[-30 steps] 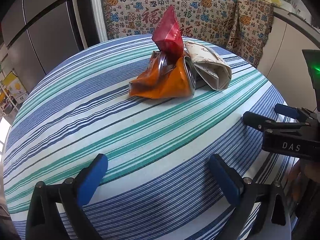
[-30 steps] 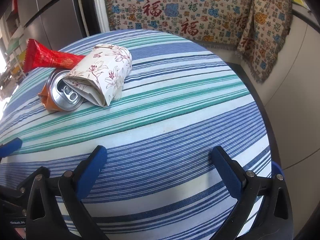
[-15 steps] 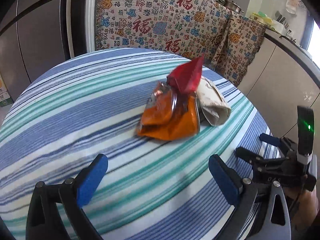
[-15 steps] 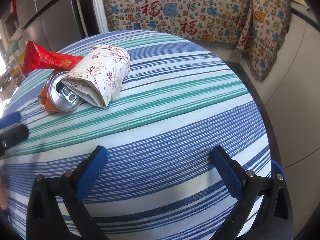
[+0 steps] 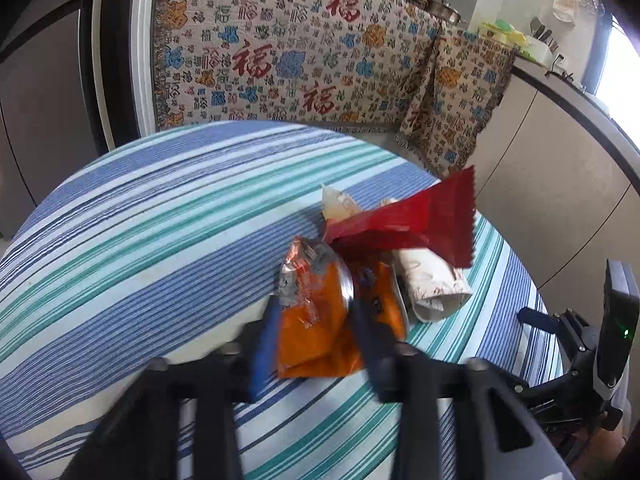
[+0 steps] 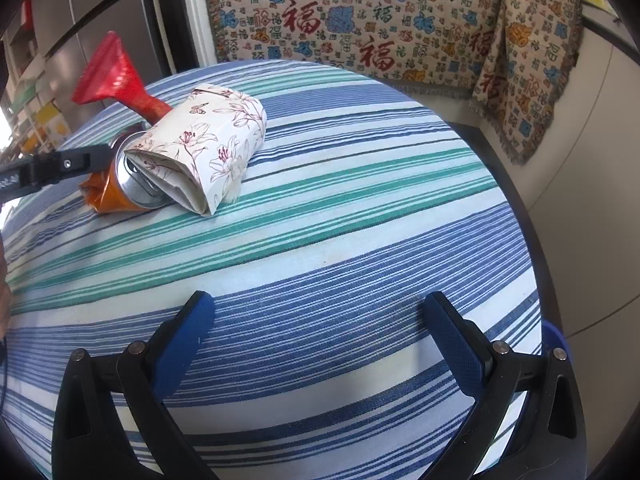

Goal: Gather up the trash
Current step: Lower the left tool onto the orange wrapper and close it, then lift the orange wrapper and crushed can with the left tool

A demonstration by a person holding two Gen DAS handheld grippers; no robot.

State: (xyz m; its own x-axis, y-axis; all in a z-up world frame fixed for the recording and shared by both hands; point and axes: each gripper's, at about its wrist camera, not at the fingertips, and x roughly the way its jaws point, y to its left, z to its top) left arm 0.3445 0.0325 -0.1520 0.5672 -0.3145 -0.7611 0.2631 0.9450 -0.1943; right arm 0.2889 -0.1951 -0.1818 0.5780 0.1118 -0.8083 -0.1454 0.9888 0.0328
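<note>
Overhead-lit round desk [image 6: 360, 240] wore striped cloth; patterned throw [image 5: 300, 60] behind. Left tool [image 5: 316, 332] just closing, clamped crushed can [image 5: 316, 320]; right tool [image 6: 320, 340] apart.

1. 福 in large red characters, repeated across the patterned throw blanket [image 5: 288, 56], clear in both wrist views.
2. Smaller Chinese characters in blue, green and brown fill the rest of that blanket; too small to read.
3. Crushed orange can [image 5: 316, 312]: print on its side, blurred, unreadable.
4. Red wrapper [image 5: 424, 220], floral paper roll [image 6: 200, 148]: no legible text.
</note>
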